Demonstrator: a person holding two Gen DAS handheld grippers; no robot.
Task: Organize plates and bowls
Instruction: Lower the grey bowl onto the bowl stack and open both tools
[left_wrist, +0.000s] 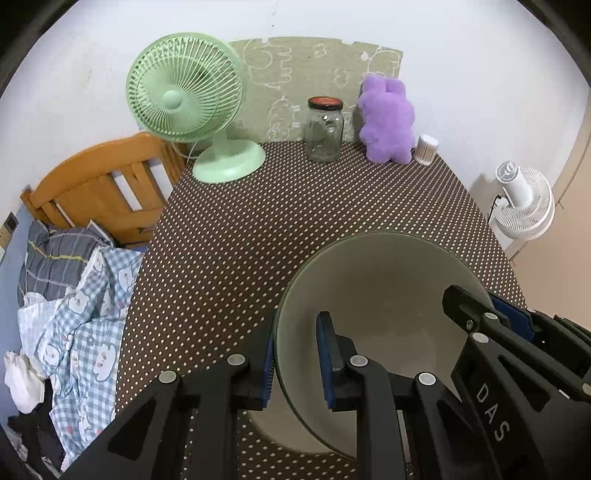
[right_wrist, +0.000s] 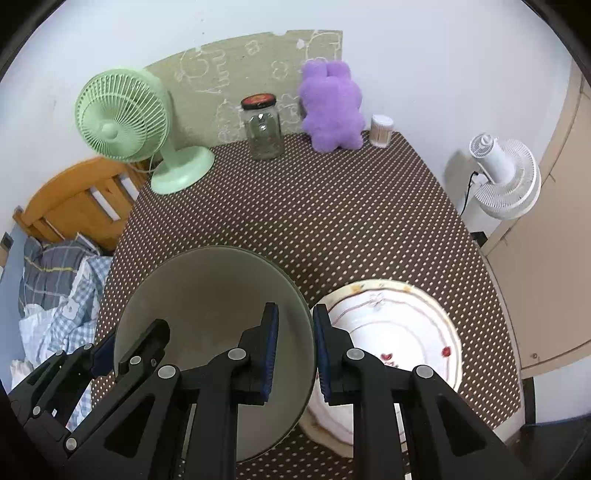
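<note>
Two hand-held grippers, nearest the lenses, share one load: the left gripper (left_wrist: 297, 360) is clamped on the left rim of a grey-green bowl (left_wrist: 380, 295), and the right gripper (right_wrist: 295, 356) is clamped on the opposite rim of the same bowl, one blue pad inside and one outside the wall at each side. Bowl: plain, empty, held above the dotted brown tablecloth (left_wrist: 295, 206) with its shadow showing beneath. Just to the right of the bowl, a white plate (right_wrist: 406, 321) with a worn gilt edge and small red motifs lies flat on the cloth; the bowl's right rim overlaps the plate's left edge in the right wrist view. Well beyond the bowl, along the wall: a green desk fan (left_wrist: 184, 88), a glass jar (left_wrist: 324, 129) with a dark lid, a purple plush toy (left_wrist: 386, 118) and a tub of cotton swabs (left_wrist: 426, 147). Off the table past the plate, a white floor fan (right_wrist: 502, 177). Risks, as judged: both holds are thin rim pinches, so uneven travel of the two hands could twist the bowl loose; lowering it off-centre could knock or tip the plate. Legible writing: "DAS" in pale letters on the right gripper's body, seen in the left wrist view; the jar lid's print cannot be read.
</note>
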